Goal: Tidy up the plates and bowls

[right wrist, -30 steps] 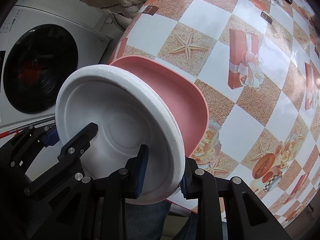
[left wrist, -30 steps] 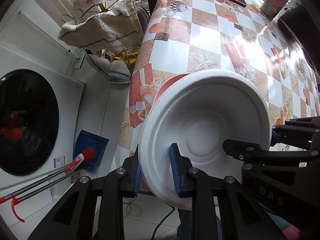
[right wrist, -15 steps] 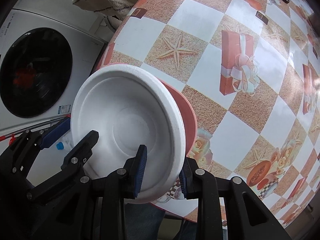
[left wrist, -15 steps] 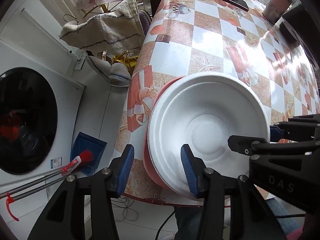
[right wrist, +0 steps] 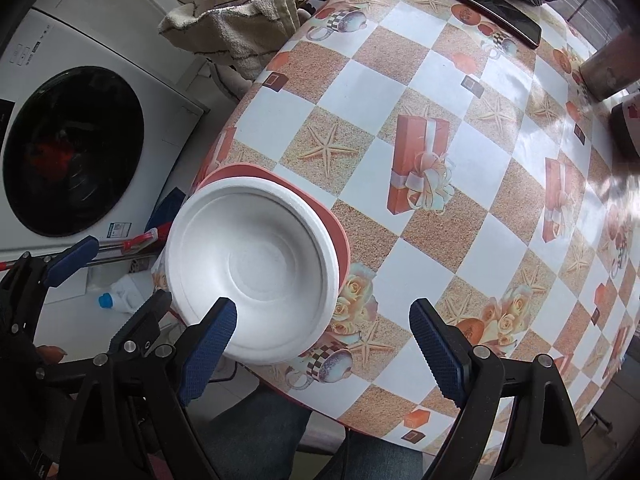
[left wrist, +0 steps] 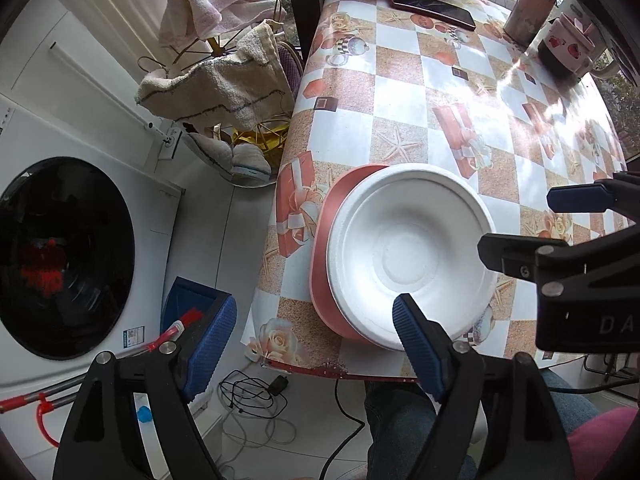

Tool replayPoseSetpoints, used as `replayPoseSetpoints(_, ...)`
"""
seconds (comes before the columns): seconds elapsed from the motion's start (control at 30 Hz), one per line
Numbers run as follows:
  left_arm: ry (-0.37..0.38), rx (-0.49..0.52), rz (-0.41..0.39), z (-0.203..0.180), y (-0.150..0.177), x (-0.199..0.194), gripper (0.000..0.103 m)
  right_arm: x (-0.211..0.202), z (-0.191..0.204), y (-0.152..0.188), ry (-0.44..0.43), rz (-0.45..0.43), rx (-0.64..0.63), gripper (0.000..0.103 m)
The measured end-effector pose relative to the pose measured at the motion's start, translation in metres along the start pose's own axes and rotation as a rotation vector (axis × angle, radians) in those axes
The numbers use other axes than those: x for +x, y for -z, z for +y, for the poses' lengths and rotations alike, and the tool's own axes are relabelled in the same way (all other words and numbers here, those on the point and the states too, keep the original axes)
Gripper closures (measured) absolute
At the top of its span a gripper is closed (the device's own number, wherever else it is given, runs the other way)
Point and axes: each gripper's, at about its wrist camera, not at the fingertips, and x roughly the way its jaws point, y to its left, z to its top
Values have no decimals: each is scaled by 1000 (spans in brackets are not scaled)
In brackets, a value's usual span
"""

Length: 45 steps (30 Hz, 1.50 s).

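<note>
A white foam bowl [left wrist: 412,256] [right wrist: 256,280] lies upright in a pink plate [left wrist: 324,240] [right wrist: 338,224] at the near left corner of the checked table [left wrist: 400,92] [right wrist: 400,80]. My left gripper [left wrist: 314,340] hangs above the bowl's near-left rim; its jaws are opening and press on nothing. My right gripper [right wrist: 324,336] hovers over the bowl's right rim, jaws also opening, with no pad on the bowl. Each gripper shows in the other's view: the right gripper [left wrist: 532,224] and the left gripper [right wrist: 112,288].
A washing machine [left wrist: 60,260] stands left of the table, with towels on a rack [left wrist: 224,88] behind it. A dustpan and brush [left wrist: 188,312] and cables [left wrist: 256,396] lie on the floor. At the table's far end are a phone [left wrist: 432,6], a flask [left wrist: 528,4] and a mug [left wrist: 564,44].
Both grippers were shut on the tilted bowl's rim. They have let go, spread wide and risen; the bowl now lies level in the pink plate.
</note>
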Motion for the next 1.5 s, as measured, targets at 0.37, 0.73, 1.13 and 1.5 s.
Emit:
replayPoseSetpoints(0.37, 40, 37, -5, -3, -2, -37, 18, -51, 23, 11, -19, -63, -8, 0)
replayPoseSetpoints(0.73, 3, 67, -21, -7, -5, -42, 18, -46, 26, 10, 24, -32, -22, 0)
replayPoseSetpoints(1.13, 1, 69, -14, -7, -6, -40, 18, -38, 28, 8, 17, 6, -27, 0)
replayPoseSetpoints(1.5, 0, 70, -2, -10, -5, -37, 18, -33, 26, 9, 5, 23, -19, 0)
